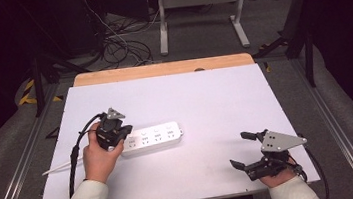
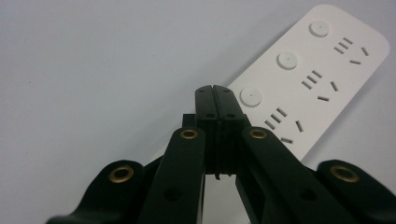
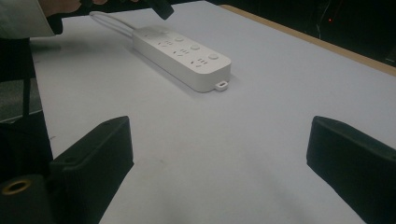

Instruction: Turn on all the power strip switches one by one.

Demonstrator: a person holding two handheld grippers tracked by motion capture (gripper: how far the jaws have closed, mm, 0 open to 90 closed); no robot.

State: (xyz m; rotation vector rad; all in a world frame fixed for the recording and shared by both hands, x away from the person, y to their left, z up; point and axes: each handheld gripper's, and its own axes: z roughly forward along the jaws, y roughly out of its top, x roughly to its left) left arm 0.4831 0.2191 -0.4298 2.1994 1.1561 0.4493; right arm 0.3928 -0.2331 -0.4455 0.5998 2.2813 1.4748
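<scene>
the white power strip lay flat near the middle of the white table, its cord trailing off toward the table's left edge. the left gripper hung over the strip's cord end with its fingers pressed together and holding nothing; in the left gripper view the closed tips pointed down just beside the nearest round button. it looked like a poke at a switch rather than a grab.

the right gripper rested well apart from the strip, near the table's front right corner, its fingers spread wide and empty.

the risk from here was a miss. the tips sat a little off the button, so a straight push could land on the plain casing or on the socket slots next to it. nothing pinned the strip either, so an angled push could slide or turn it on the smooth table.
</scene>
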